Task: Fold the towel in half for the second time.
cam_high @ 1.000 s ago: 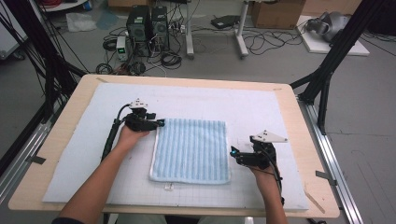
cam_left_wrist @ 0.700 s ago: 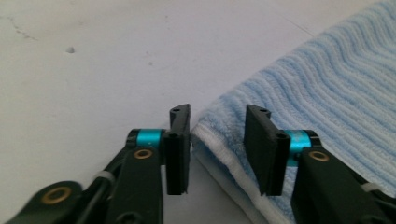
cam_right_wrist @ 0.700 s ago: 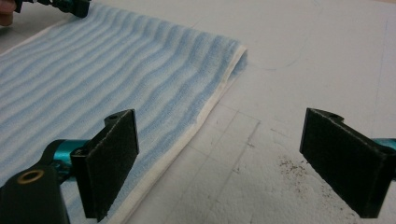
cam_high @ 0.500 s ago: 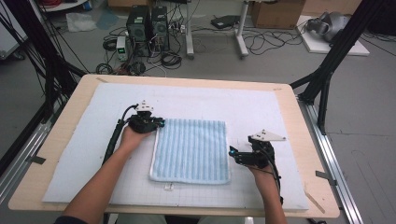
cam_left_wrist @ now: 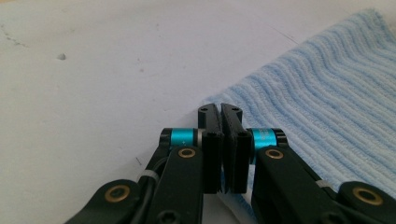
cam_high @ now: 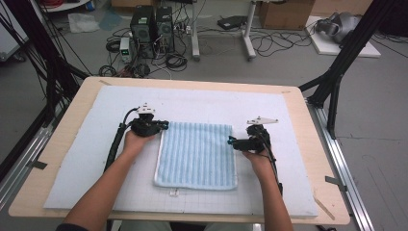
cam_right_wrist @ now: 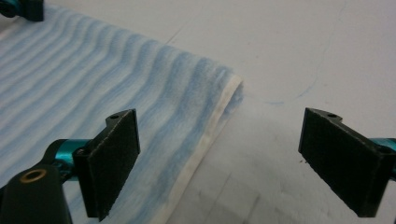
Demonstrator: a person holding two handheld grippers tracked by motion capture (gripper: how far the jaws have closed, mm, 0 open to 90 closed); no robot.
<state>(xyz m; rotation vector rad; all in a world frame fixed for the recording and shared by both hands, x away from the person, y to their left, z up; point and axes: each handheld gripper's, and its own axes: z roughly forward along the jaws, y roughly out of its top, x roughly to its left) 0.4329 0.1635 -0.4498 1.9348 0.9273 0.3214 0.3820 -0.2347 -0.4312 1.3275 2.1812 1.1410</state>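
A light-blue striped towel (cam_high: 197, 154) lies flat on the white mat (cam_high: 288, 120) in the high view. My left gripper (cam_high: 163, 126) is at the towel's far left corner. In the left gripper view its jaws (cam_left_wrist: 220, 109) are pressed together on the corner's edge of the towel (cam_left_wrist: 327, 93). My right gripper (cam_high: 231, 141) is at the towel's right edge, near the far right corner. In the right gripper view it stands open (cam_right_wrist: 222, 116); its jaws have just been closing slightly. The white-hemmed edge of the towel (cam_right_wrist: 93, 79) lies between them, untouched by the pads.
The mat covers a wooden table (cam_high: 67, 125) with bare margins all round. A small white tag (cam_high: 173, 192) pokes out at the towel's near edge. Computer cases (cam_high: 151, 21), cables and black frame legs (cam_high: 337, 82) stand on the floor beyond the table.
My left gripper's jaws closed at the towel's far left corner. My right hand slid left up to the towel's right edge. The towel has not moved.
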